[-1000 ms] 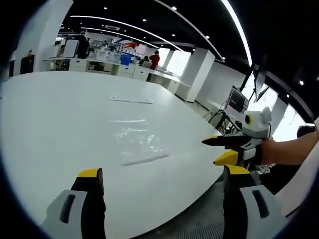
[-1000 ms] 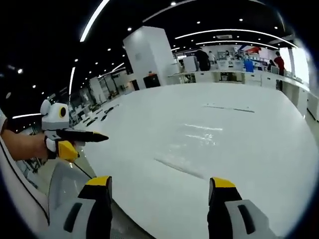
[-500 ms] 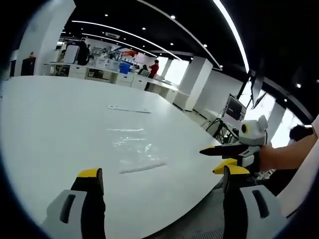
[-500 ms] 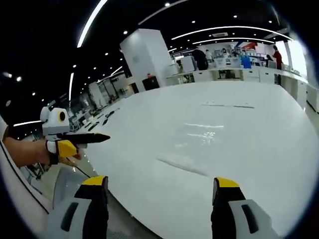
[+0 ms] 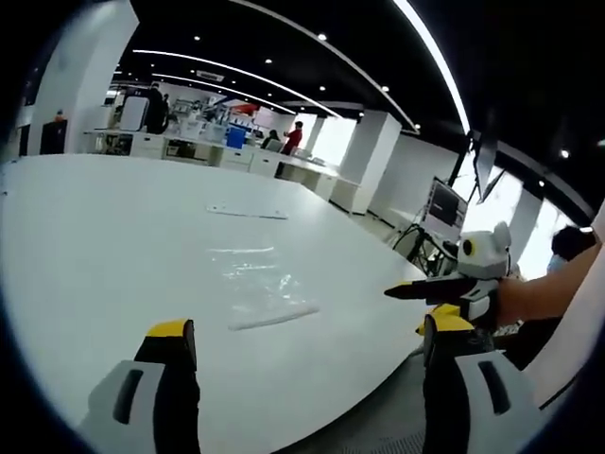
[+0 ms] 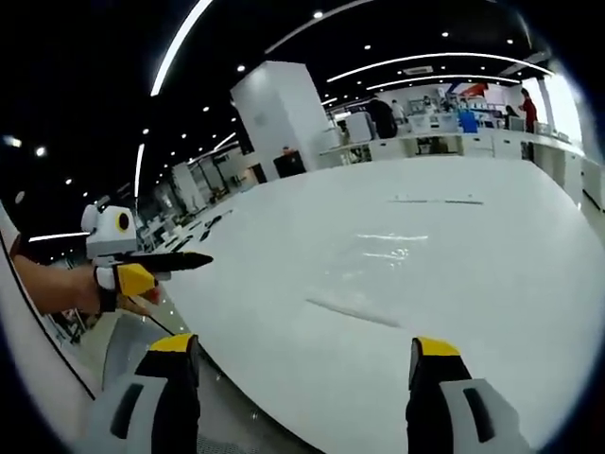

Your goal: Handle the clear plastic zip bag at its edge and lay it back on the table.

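Observation:
A clear plastic zip bag (image 5: 257,282) lies flat on the big white table (image 5: 85,236), its thick zip edge nearest me; the right gripper view has the same bag (image 6: 373,274) mid-table. My left gripper (image 5: 301,333) stands open off the table's near edge, nothing between its jaws, and it appears in the right gripper view at the left (image 6: 151,271), held by a hand. My right gripper (image 6: 302,352) is open too, empty, back from the edge; it comes into the left gripper view from the right (image 5: 433,293).
A thin white strip (image 5: 248,213) lies further out on the table, also seen in the right gripper view (image 6: 430,200). Desks, people and white pillars stand far behind. A monitor (image 5: 444,200) and cables sit right of the table. Floor lies below the near edge.
Both views have shifted slightly as the hands drifted back from the table edge. The bag has not moved, and both grippers stay open.

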`<state>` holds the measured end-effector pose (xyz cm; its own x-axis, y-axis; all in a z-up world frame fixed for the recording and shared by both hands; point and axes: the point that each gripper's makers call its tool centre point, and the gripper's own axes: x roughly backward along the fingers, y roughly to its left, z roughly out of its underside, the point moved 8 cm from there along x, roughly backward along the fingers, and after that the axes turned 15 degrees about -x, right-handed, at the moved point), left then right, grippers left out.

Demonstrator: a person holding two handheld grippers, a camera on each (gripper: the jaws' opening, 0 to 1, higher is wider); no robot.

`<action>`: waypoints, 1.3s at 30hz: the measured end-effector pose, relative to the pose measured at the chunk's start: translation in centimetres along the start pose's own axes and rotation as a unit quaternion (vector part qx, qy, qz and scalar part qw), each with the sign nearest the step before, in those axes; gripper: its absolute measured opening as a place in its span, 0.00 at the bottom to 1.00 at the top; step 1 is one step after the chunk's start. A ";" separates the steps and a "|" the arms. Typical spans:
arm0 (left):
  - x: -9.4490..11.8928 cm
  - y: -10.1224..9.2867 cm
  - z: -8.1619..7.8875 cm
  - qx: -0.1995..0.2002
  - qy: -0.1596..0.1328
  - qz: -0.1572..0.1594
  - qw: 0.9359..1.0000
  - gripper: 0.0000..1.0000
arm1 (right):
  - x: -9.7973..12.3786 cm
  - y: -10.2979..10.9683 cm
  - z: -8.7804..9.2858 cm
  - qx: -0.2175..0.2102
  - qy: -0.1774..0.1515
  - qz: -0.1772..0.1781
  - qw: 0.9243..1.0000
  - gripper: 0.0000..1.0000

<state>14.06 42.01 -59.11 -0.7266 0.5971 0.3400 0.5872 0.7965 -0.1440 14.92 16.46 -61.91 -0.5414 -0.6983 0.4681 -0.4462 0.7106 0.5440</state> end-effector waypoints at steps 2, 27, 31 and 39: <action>0.1 -0.1 0.3 -0.005 0.000 0.000 1.000 0.99 | 0.1 -0.1 0.0 0.004 -0.005 0.003 1.000 0.93; 1.0 -1.0 1.3 -0.036 -0.013 -0.007 0.999 0.99 | 0.4 1.1 0.2 0.062 -0.012 -0.010 0.998 0.95; 1.0 -1.1 1.3 -0.035 -0.017 -0.004 0.999 0.99 | 0.6 1.1 0.3 0.063 -0.018 -0.004 0.998 0.96; 1.1 -1.4 1.3 -0.037 -0.020 0.004 0.999 0.99 | 0.9 1.4 0.5 0.076 -0.024 0.004 0.997 0.97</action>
<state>11.98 41.70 -59.79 -0.7353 0.6074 0.3006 0.6159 0.7840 -0.0775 13.43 16.87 -61.09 -0.5782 -0.6897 0.4360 -0.5423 0.7241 0.4262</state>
